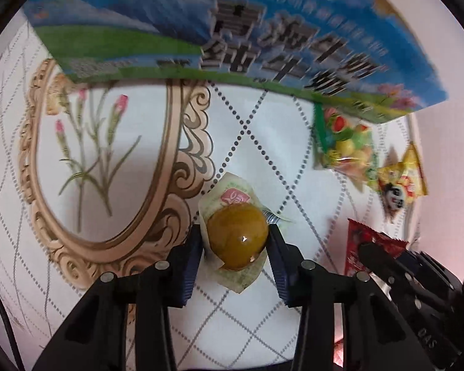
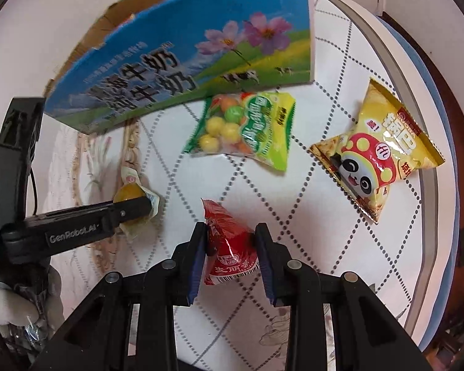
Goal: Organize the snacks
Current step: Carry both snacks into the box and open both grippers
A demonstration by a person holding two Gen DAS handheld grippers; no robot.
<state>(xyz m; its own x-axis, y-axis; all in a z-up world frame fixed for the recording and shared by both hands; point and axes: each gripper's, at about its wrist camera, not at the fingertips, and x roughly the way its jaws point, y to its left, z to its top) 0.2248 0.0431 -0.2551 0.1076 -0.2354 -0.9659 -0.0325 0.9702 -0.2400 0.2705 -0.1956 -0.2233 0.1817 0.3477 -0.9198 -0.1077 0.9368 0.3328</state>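
Observation:
My left gripper (image 1: 236,238) is shut on a yellow-brown round snack in a clear wrapper (image 1: 236,238), held just over the white patterned tablecloth (image 1: 247,130); it also shows in the right wrist view (image 2: 130,194). My right gripper (image 2: 230,238) is shut on a red snack packet (image 2: 227,241), also seen at the right of the left wrist view (image 1: 365,241). A blue milk carton box (image 2: 176,58) stands behind, open at its top; it also fills the top of the left wrist view (image 1: 263,31).
A green bag of coloured candy balls (image 2: 244,126) lies in front of the box. A yellow panda snack bag (image 2: 377,151) lies to the right, near the round table's edge (image 2: 430,185). Both bags show in the left wrist view (image 1: 343,145) (image 1: 402,182).

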